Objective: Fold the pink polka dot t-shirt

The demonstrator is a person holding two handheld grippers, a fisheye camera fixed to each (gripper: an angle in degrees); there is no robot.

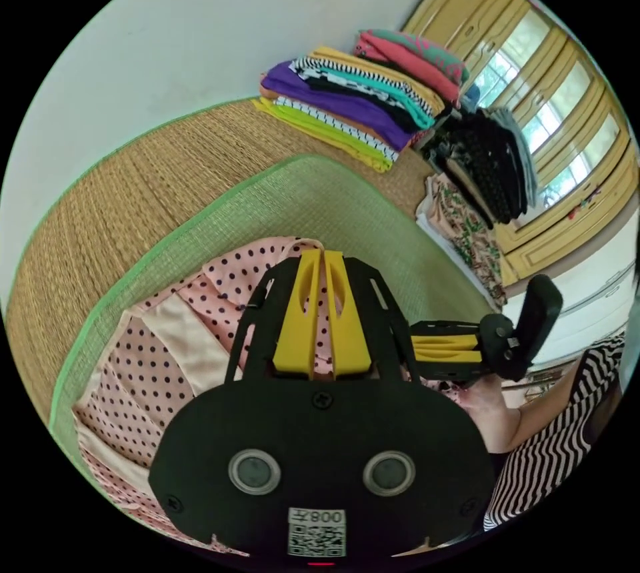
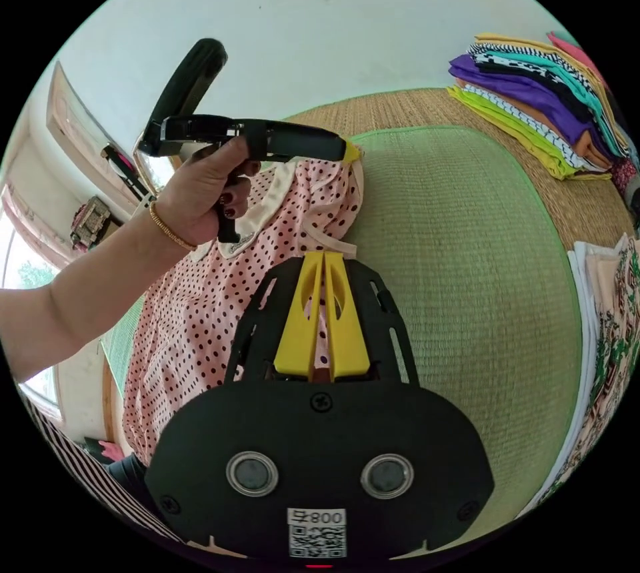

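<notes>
The pink polka dot t-shirt (image 1: pixel 167 359) with cream trim lies on a green mat (image 1: pixel 347 213). In the left gripper view my left gripper (image 1: pixel 322 254) has its yellow jaws pressed together at the shirt's far edge. My right gripper (image 1: pixel 427 349), held in a hand, shows at the right with its jaws together, their tips hidden behind my left gripper's body. In the right gripper view my right gripper (image 2: pixel 323 256) is shut at the cream sleeve trim of the shirt (image 2: pixel 200 313). My left gripper (image 2: pixel 350 151), held in a hand, pinches the shirt's shoulder corner.
A stack of folded colourful clothes (image 1: pixel 353 99) sits at the back on a woven straw mat (image 1: pixel 133 199). Beside it lie a dark pile (image 1: pixel 493 166) and floral cloth (image 1: pixel 467 233) under yellow-framed windows. A person's striped sleeve (image 1: pixel 553 439) is close by.
</notes>
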